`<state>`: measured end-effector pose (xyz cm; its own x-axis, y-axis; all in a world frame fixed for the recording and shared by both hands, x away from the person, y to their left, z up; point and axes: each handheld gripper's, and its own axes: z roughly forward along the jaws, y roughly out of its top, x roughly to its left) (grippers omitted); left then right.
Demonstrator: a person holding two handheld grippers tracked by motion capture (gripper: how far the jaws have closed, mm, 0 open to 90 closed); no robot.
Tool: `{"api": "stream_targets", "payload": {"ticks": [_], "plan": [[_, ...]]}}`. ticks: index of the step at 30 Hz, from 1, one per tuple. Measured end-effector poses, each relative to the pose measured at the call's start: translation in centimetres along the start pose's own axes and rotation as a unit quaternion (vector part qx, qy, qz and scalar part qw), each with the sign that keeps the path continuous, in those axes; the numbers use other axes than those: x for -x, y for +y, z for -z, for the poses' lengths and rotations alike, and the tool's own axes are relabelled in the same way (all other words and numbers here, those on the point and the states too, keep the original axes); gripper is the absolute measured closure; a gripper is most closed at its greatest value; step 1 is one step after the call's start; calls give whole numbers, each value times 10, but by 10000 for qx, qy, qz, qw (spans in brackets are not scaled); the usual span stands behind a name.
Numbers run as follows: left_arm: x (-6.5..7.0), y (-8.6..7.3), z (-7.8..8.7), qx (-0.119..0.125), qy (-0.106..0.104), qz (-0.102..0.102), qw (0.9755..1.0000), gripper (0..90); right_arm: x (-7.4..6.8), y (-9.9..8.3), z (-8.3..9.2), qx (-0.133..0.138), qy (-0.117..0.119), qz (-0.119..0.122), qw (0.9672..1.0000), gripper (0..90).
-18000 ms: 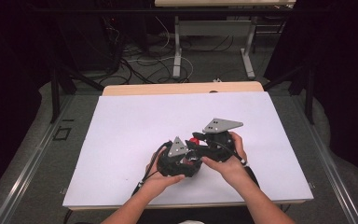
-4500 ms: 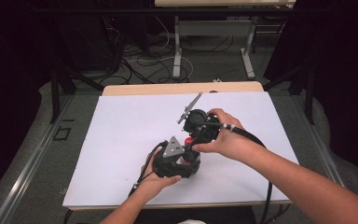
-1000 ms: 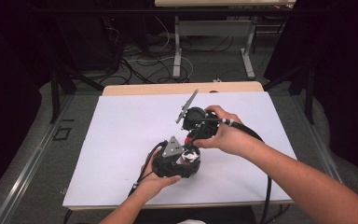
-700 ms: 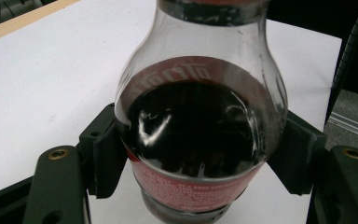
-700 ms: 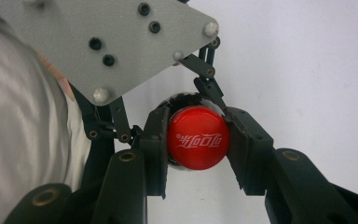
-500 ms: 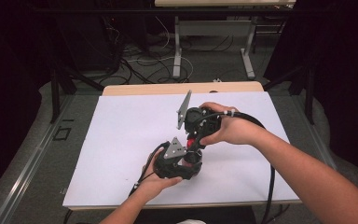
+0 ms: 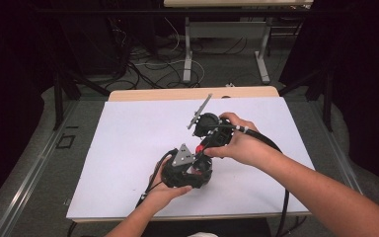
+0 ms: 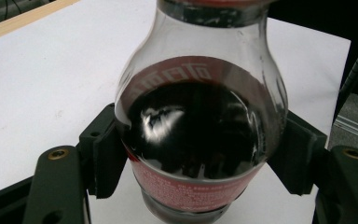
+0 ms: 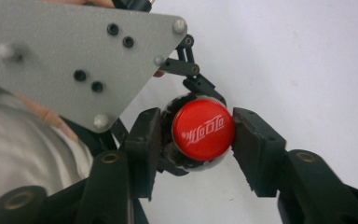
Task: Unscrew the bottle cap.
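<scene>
your left gripper (image 8: 200, 154) is clamped on the round body of a small bottle (image 8: 200, 135), one black pad on each side of the belly. your right gripper (image 9: 198, 140) comes from above and its jaws are closed around the red cap (image 9: 204, 129), touching it on both sides. in the high view the bottle sits between the two grippers, near the middle front of the white table (image 7: 128, 148), held just above it or on it; i cannot tell which.

what can go wrong, i think: the body is smooth, curved and shiny, so if you twist the cap hard the bottle may turn inside the left pads instead of the cap opening. the pads hold at the widest part, so a small tilt can let it slide up or down. the cap is thin and round, and the right jaws grip only its edge, so they may slip off. if the cap opens suddenly while the bottle is tilted, the dark liquid can spill on the white surface.

the bottle looks like clear plastic or glass, bulb-shaped, with a red label and dark liquid inside. the cap is glossy red with white letters. the jaws are matt black, and the plate on the left gripper is rough grey metal.
</scene>
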<state>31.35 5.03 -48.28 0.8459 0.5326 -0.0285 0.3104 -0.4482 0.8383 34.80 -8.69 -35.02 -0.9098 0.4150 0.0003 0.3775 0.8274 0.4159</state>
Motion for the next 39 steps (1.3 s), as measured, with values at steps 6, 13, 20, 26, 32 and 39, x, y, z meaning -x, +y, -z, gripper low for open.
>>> {"api": "stream_targets", "payload": {"ticks": [6, 13, 20, 26, 32, 39], "plan": [[0, -1, -1, -27, 3, -46, 10000, 302, 0, 4, -3, -195, -118, 294, 9993, 607], [1, 0, -1, 24, -52, -80, 10000, 302, 13, 9, -1, -412, 441, 1109, 9920, 615], [1, -1, -2, 28, -18, -51, 10000, 302, 21, 10, 7, -234, 721, 1269, 9890, 615], [-3, -2, -3, 26, 43, 1, 10000, 302, 22, 6, 11, -136, 522, 1053, 9930, 614], [-10, -3, -4, 10, 141, 109, 9998, 302, 22, -2, 12, -54, 438, 861, 9953, 614], [-22, 0, -3, 49, 256, 219, 9994, 302, 23, -11, 11, 57, 337, 630, 9974, 614]]}}
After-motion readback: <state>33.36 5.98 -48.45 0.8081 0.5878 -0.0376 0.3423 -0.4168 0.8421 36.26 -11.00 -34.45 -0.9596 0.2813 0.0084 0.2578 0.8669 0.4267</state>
